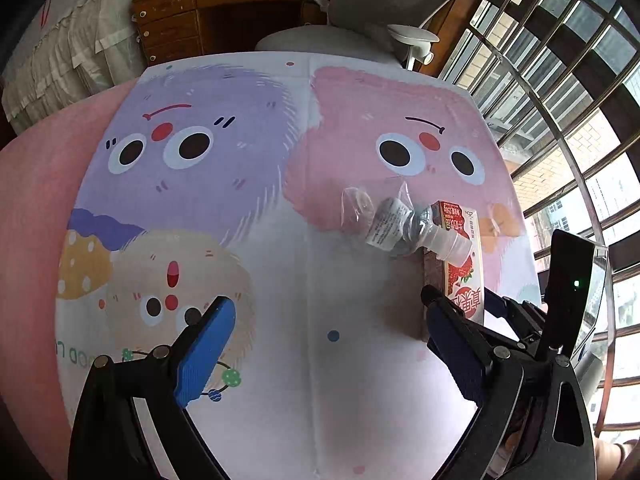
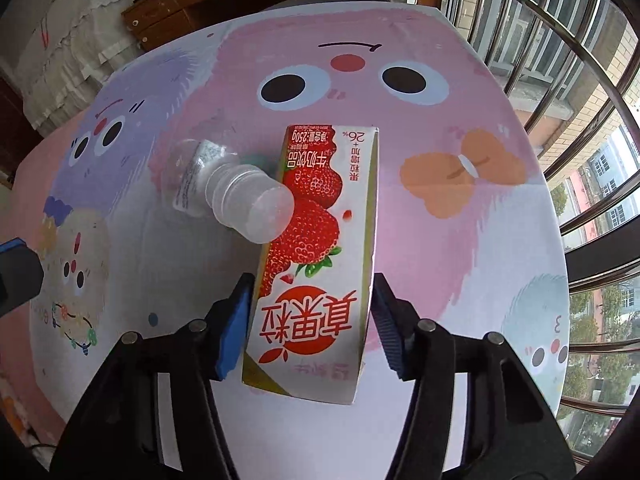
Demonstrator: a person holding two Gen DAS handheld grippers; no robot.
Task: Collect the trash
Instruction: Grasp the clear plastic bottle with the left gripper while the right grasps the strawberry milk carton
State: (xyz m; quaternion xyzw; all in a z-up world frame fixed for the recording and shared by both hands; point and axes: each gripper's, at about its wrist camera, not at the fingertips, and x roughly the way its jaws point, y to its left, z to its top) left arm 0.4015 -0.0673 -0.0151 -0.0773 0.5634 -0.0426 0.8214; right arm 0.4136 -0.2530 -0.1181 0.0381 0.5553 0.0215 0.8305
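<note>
Right now right gripper (image 2: 312, 320) clamped on strawberry milk carton (image 2: 316, 256) at frame centre, long axis pointing away along fingers. Crushed plastic bottle (image 2: 236, 196) touches carton's left side. Left gripper (image 1: 324, 344) wide apart, empty, lower frame, bottle upper right of it.

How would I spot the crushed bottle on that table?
Find the big pink fuzzy face on the tablecloth. Below its eyes lies the crushed clear bottle, its white cap against the strawberry milk carton. Unlike the boxy red-and-white carton, it is see-through and crumpled.
</note>
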